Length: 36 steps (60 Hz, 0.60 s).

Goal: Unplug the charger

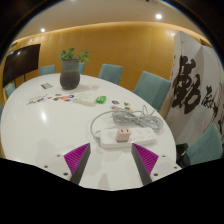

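A white power strip (143, 119) lies on the round white table (50, 125), with a looped white cable (108, 121) coiled about it. A small pinkish charger (123, 133) sits at the near end of the strip, just ahead of my fingers. My gripper (110, 157) is open and empty; its magenta pads (78, 155) stand wide apart above the bare tabletop, short of the charger.
A potted plant (71, 70) stands at the table's far side, with papers (50, 98) and a green thing (100, 100) near it. Teal chairs (152, 87) ring the table. A white banner with black characters (195, 85) stands at the right.
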{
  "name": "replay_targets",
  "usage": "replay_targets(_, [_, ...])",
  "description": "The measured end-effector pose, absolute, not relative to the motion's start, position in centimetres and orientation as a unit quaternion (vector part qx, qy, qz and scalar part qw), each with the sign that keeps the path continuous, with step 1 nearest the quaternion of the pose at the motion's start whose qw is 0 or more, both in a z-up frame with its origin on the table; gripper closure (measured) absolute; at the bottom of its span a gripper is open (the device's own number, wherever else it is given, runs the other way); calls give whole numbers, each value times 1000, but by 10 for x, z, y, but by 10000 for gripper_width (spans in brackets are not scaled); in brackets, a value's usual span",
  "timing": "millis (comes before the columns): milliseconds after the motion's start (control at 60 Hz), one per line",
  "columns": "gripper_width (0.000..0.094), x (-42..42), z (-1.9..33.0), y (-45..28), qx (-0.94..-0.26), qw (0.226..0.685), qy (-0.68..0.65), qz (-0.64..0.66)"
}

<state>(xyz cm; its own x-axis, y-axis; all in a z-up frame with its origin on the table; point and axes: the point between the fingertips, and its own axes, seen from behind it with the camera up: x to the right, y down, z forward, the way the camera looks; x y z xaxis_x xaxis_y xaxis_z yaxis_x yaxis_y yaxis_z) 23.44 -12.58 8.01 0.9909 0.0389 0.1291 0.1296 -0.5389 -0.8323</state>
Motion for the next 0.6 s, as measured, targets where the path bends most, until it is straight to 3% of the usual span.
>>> replay_targets(200, [97,257,39,-41,-871,488,-51,-15])
replay_targets(233, [147,259,31,-33,-873,485,-53,-9])
replay_targets(283, [324,259,24,-22,-873,485,-56,0])
replay_targets(317, [359,260,26,-16,-869,493,-47,8])
replay_targets(400, [580,270,24,-10,-868,495,-45,0])
replay_targets(600, [655,267,23,-11,-872,486,-52,16])
